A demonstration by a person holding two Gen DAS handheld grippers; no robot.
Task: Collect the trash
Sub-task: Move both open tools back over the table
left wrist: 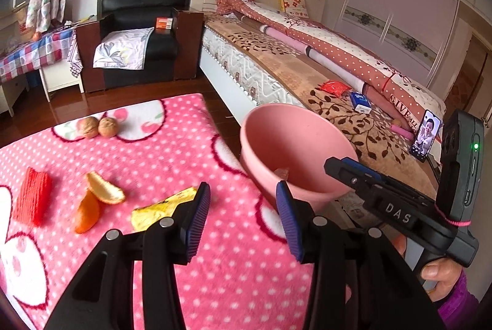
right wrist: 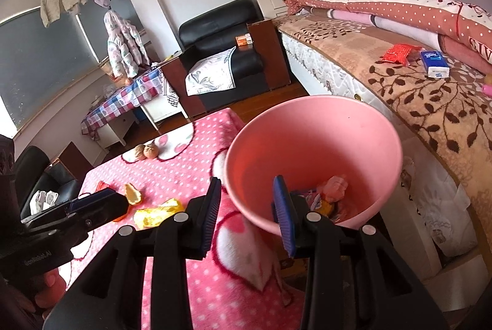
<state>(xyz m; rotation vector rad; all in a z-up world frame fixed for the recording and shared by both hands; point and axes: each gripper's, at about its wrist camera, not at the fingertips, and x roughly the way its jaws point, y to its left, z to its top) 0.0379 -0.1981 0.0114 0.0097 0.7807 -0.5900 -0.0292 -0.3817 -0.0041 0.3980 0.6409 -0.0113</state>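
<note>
Trash waits on the pink polka-dot blanket point(left wrist: 190, 145) beside the pink bucket point(left wrist: 295, 142), my landmark here. My left gripper point(left wrist: 243, 219) hangs over the blanket just left of the bucket's near rim, its blue pads parted with nothing between them. Just left of that gripper lies a crumpled yellow wrapper point(left wrist: 160, 211), its near end hidden behind the left finger; farther left of the bucket lie two pieces of orange peel point(left wrist: 98, 197) and a red knitted piece point(left wrist: 32, 197), and two walnuts point(left wrist: 98, 127) sit side by side toward the blanket's far edge. My right gripper point(right wrist: 247, 216) is at the bucket's near rim, one finger outside the wall over the blanket, the other over the inside; its jaws stand apart and grip nothing. Down in the bucket rest a crumpled pink scrap point(right wrist: 335, 187) and some colourful wrappers point(right wrist: 319, 204). Behind the bucket runs the bed point(left wrist: 276, 59), with a red packet point(left wrist: 335, 87) and a blue box point(left wrist: 359, 103) on it.
</note>
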